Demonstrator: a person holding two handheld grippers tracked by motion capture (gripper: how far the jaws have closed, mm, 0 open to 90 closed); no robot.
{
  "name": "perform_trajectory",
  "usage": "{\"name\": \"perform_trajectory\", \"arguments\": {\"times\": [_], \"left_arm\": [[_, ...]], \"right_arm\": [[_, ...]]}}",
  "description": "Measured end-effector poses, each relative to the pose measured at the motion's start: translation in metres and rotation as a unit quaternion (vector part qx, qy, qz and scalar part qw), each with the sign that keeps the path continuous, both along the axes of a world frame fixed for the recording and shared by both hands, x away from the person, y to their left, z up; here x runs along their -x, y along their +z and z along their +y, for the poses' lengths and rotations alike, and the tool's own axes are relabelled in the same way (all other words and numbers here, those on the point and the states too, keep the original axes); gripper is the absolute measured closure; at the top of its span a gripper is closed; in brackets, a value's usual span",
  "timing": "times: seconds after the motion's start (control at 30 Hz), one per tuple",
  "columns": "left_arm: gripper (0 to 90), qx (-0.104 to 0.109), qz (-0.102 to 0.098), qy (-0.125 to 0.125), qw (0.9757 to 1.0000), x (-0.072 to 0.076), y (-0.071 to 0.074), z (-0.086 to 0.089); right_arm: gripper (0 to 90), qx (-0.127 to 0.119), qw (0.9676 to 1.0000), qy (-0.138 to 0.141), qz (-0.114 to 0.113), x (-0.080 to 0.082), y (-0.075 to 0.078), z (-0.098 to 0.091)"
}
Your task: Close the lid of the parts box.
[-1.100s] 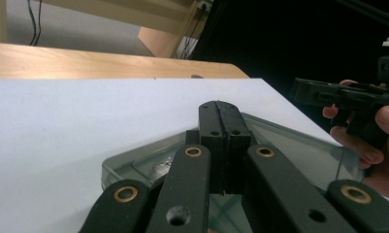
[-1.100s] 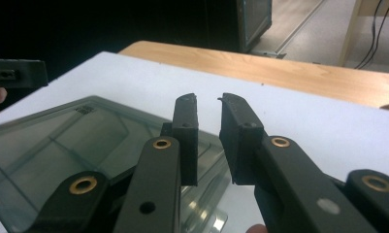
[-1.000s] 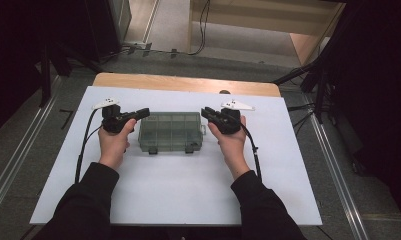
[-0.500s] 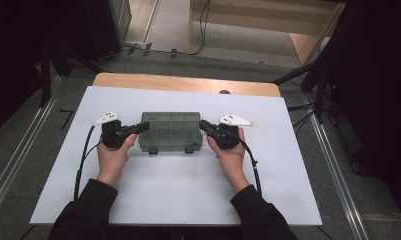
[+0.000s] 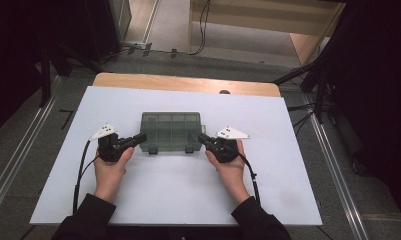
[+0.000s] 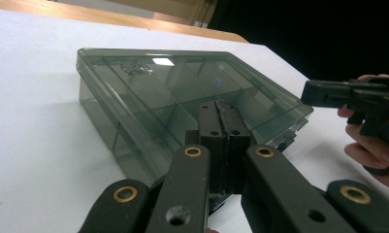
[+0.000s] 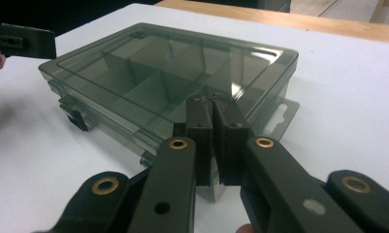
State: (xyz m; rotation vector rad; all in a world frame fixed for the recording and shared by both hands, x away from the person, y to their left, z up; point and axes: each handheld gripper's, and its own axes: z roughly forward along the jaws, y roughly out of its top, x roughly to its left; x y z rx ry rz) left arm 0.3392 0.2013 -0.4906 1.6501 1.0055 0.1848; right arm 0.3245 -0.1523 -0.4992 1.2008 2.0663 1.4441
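A smoky translucent compartment box [image 5: 172, 131] lies lid shut on the white board [image 5: 138, 200], with two latches on its near side. My left gripper [image 5: 143, 136] is at the box's near left corner, jaws shut with nothing between them. Its own view shows the pressed-together tips [image 6: 222, 104] over that corner of the box [image 6: 148, 87]. My right gripper [image 5: 200, 136] is at the near right corner, also shut and empty. In its own view the right gripper's tips [image 7: 212, 99] stand just in front of the box [image 7: 172, 68]. Whether either tip touches the box I cannot tell.
The white board rests on a wooden table whose far edge [image 5: 188, 84] shows as a bare strip. Dark stands and cables [image 5: 308, 80] ring the table, with metal rails [image 5: 18, 165] on the floor at both sides. Open board lies near and beside the box.
Both hands have drawn back toward the person, so the grippers went from the box's side ends to its near corners. The box has not moved.
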Motion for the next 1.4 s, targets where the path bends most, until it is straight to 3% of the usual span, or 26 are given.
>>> {"name": "perform_trajectory", "arguments": {"times": [0.27, 0.57, 0.63, 0.67, 0.7, 0.73, 0.8, 0.9, 0.93, 1.03, 1.2, 1.37, 1.4], "left_arm": [[89.2, -0.026, 0.002, 0.013, 0.9996, 0.008, -0.003, 0.001], [89.2, -0.037, -0.005, 0.017, 0.9992, 0.011, -0.002, -0.001], [89.2, -0.041, -0.002, 0.016, 0.9990, 0.011, -0.002, -0.001], [89.2, -0.054, 0.006, 0.019, 0.9983, 0.010, -0.004, -0.002], [89.2, -0.045, 0.006, 0.018, 0.9988, 0.011, -0.006, -0.002], [89.3, -0.043, 0.008, 0.022, 0.9988, 0.011, -0.006, -0.003], [89.2, -0.049, 0.011, 0.026, 0.9984, 0.011, -0.004, -0.004], [89.1, -0.043, 0.014, 0.021, 0.9988, 0.012, -0.004, -0.003], [87.8, -0.039, 0.012, 0.018, 0.9990, 0.012, -0.004, -0.003], [69.2, -0.037, 0.005, 0.022, 0.9990, 0.015, -0.001, -0.003], [34.3, -0.059, -0.029, 0.022, 0.9976, 0.021, 0.003, -0.006], [1.1, -0.065, -0.042, -0.001, 0.9970, 0.027, 0.006, -0.005], [0.0, -0.066, -0.049, -0.004, 0.9966, 0.029, 0.006, -0.003]], "right_arm": [[83.9, 0.008, 0.9999, -0.010, 0.001, 0.003, -0.002, 0.002], [87.4, 0.016, 0.9997, -0.015, -0.008, 0.005, -0.003, 0.004], [87.4, 0.017, 0.9996, -0.017, -0.010, 0.005, -0.004, 0.005], [87.6, 0.017, 0.9996, -0.019, -0.012, 0.006, -0.004, 0.005], [87.7, 0.027, 0.9995, -0.017, -0.004, 0.005, -0.006, 0.007], [87.6, 0.019, 0.9997, -0.011, -0.006, 0.006, -0.008, 0.007], [87.7, 0.022, 0.9996, -0.010, -0.018, 0.007, -0.010, 0.008], [87.2, 0.003, 0.9999, -0.011, -0.007, 0.007, -0.011, 0.006], [82.0, 0.003, 0.9999, -0.008, -0.008, 0.007, -0.011, 0.005], [62.2, -0.001, 0.9999, 0.011, -0.006, 0.010, -0.008, 0.006], [41.8, -0.011, 0.9995, 0.028, -0.010, 0.016, -0.003, 0.003], [10.2, -0.021, 0.9990, 0.033, -0.020, 0.026, 0.004, -0.004], [6.7, -0.021, 0.9990, 0.031, -0.021, 0.028, 0.006, -0.007]]}}
